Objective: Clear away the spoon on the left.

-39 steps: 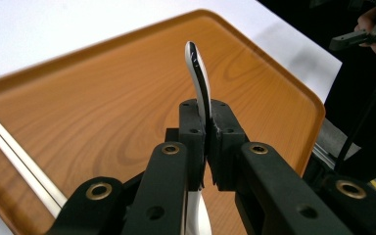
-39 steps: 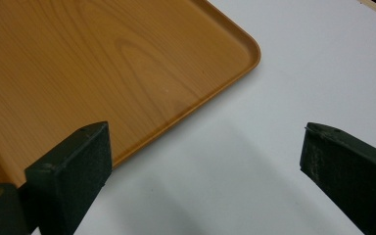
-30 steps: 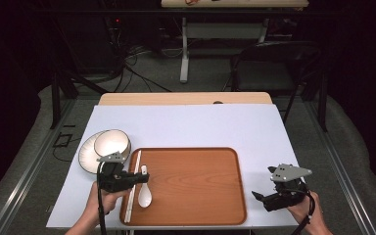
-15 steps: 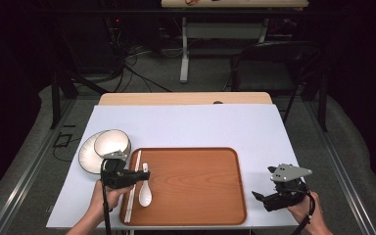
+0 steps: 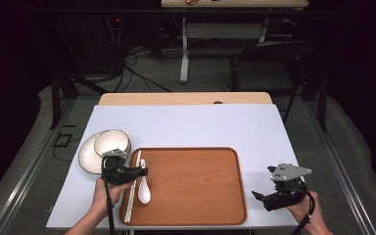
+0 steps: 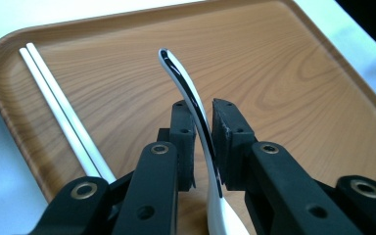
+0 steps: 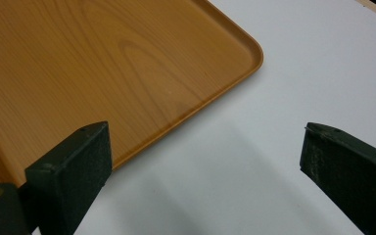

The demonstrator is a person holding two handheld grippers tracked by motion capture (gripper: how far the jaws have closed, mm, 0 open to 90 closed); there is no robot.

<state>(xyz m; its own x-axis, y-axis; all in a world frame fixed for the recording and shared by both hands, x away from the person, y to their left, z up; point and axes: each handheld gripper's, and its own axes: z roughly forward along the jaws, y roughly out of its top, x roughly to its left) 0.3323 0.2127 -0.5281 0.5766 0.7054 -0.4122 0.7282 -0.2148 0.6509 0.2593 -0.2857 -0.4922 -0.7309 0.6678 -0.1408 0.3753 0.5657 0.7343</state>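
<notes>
The left gripper [image 6: 203, 127] has its jaws pinching the white spoon [image 6: 191, 103] by its handle, over the wooden tray [image 5: 196, 181] at the tray's 9 o'clock edge, beside the chopsticks [image 6: 63, 115]. The right gripper [image 7: 205, 161], jaws spread wide, hovers over the surface [image 5: 186, 125] at the tray's 4 o'clock.

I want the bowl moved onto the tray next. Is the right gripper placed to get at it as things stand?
Probably not: the right gripper sits off the tray's right edge, while the bowl lies beyond its left edge, past the left gripper holding the spoon.
</notes>
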